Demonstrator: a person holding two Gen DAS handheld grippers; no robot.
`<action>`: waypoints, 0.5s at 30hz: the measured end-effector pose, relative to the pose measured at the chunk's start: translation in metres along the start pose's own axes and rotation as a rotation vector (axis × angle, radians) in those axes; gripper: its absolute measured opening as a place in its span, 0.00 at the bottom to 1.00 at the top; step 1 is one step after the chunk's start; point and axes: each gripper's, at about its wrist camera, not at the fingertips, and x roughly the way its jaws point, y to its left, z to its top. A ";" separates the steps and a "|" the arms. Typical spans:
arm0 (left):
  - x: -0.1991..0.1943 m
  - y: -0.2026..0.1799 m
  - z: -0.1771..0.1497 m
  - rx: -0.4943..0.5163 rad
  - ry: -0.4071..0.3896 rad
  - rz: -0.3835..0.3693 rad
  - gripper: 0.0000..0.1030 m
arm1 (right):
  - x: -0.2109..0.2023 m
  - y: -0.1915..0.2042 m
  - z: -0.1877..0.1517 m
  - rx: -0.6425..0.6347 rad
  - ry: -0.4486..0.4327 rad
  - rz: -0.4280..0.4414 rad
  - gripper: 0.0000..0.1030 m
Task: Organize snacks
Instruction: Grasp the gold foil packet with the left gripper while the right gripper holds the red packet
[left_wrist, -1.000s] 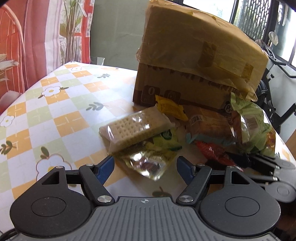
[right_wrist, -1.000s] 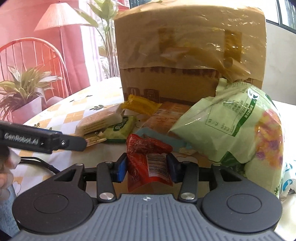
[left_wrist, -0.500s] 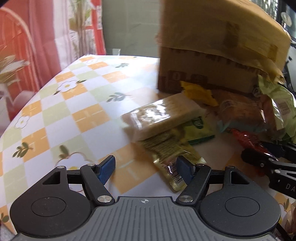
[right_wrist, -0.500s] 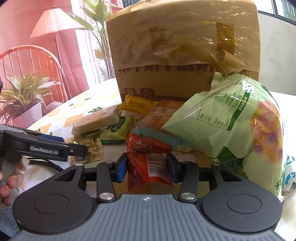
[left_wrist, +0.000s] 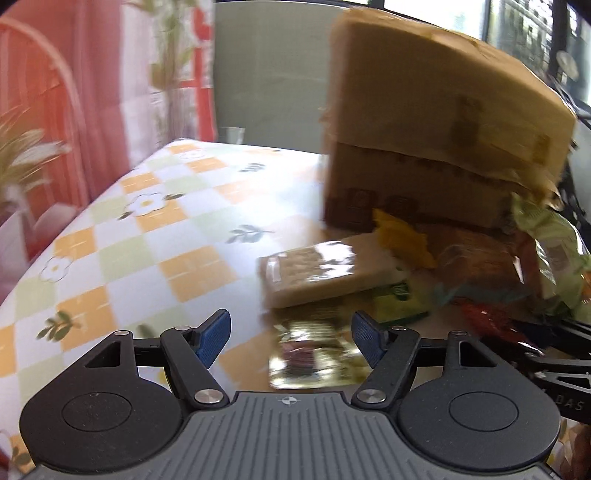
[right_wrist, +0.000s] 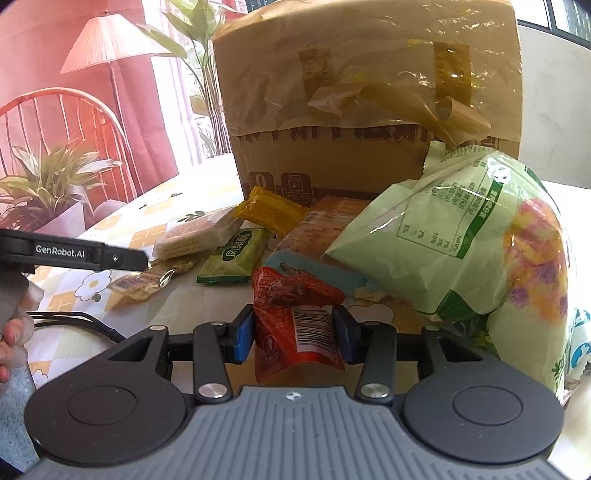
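From the left wrist, the left gripper (left_wrist: 290, 338) stands well open over a checked floral tablecloth (left_wrist: 155, 236), its blue pads clear of everything, with a shiny gold-green packet (left_wrist: 314, 356) lying flat on the cloth in the gap between them, untouched. Just beyond it lies a clear-wrapped block of pale crackers (left_wrist: 321, 275), resting partly on a small green packet (left_wrist: 397, 304), and behind these a yellow wrapper (left_wrist: 400, 236) leans near the foot of a tall taped cardboard box (left_wrist: 436, 144) (the whole view is motion-blurred). From the right wrist, the right gripper (right_wrist: 294, 334) is partly closed, both blue pads pressing the sides of a red snack packet (right_wrist: 295, 328) with a white barcode panel; its crumpled upper end pokes forward beyond the fingertips. A large pale-green puffed bag (right_wrist: 469, 243) sits just to the right, against the box (right_wrist: 365, 92). At the left edge a hand (right_wrist: 13, 332) holds the other gripper.
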 end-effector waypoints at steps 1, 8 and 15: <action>0.003 -0.005 0.000 0.001 0.006 -0.004 0.72 | 0.000 0.000 0.000 0.000 0.000 0.001 0.45; 0.031 -0.020 -0.007 0.017 0.052 0.039 0.71 | -0.003 0.000 -0.001 0.005 -0.011 0.002 0.45; 0.020 -0.009 -0.017 0.007 -0.009 0.038 0.55 | -0.004 0.000 -0.001 0.002 -0.009 0.007 0.45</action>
